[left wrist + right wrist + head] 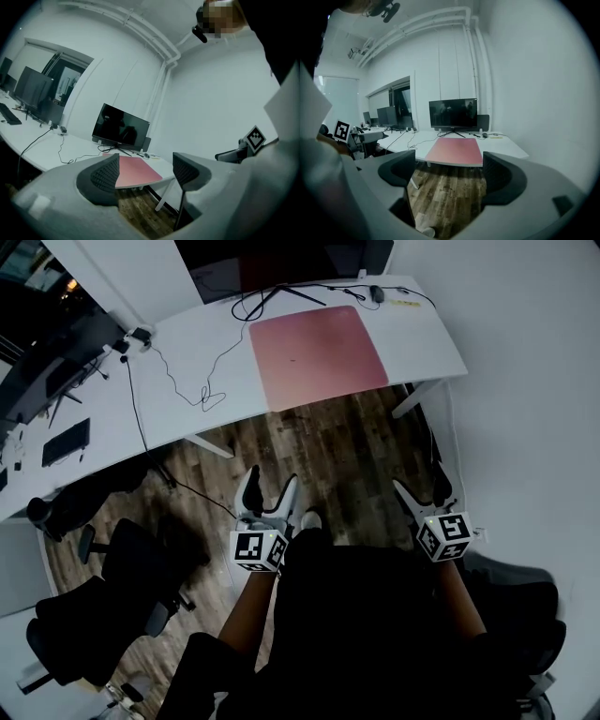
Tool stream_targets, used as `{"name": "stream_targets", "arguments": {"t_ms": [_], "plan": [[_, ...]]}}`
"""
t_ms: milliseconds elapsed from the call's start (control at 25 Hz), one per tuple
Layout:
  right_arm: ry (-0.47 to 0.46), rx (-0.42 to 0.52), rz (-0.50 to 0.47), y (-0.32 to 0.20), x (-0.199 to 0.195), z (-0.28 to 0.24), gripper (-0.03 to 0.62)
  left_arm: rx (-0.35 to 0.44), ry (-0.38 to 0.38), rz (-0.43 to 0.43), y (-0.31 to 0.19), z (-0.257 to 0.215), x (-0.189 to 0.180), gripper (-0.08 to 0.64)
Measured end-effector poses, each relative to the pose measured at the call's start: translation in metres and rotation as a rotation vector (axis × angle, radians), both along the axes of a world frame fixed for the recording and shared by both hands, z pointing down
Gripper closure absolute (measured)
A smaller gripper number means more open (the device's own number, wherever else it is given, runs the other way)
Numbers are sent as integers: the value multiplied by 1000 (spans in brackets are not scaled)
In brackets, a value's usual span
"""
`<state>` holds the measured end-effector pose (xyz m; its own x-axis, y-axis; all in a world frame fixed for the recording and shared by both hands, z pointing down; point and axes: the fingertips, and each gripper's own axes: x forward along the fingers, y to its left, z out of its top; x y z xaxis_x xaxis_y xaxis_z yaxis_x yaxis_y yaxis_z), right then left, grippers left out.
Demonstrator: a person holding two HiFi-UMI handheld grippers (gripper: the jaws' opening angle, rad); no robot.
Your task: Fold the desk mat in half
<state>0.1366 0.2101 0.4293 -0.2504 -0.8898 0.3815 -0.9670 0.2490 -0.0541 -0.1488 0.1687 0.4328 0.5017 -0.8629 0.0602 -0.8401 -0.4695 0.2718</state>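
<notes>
Head view: left gripper (270,484), right gripper (422,491) spread wide, empty; flat pink squarish mat (317,354) well ahead on smooth white desk (187,371).

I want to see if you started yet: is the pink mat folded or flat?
Flat. The desk mat lies spread in one layer on the white desk, no crease showing.

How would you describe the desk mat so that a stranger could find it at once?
Look at the long white desk, at the end where the dark monitor stands. In front of that monitor lies the desk mat, the only pink, flat square on the white top.
</notes>
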Motion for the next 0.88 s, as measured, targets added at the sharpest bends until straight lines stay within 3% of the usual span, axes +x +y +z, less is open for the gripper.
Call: {"name": "stream_targets", "arguments": {"t_ms": [240,600,880], "plan": [[-5,-15,-16,-40,-25,6,149,-7,2,-26,-37,5,-30,210],[23,-88,-35,-56,-33,30,149,-51,75,-26,-38,-4,-37,210],[-4,-89,-53,-87,-26,40,149,-86,28,-49,-52,17,-32,210]]}}
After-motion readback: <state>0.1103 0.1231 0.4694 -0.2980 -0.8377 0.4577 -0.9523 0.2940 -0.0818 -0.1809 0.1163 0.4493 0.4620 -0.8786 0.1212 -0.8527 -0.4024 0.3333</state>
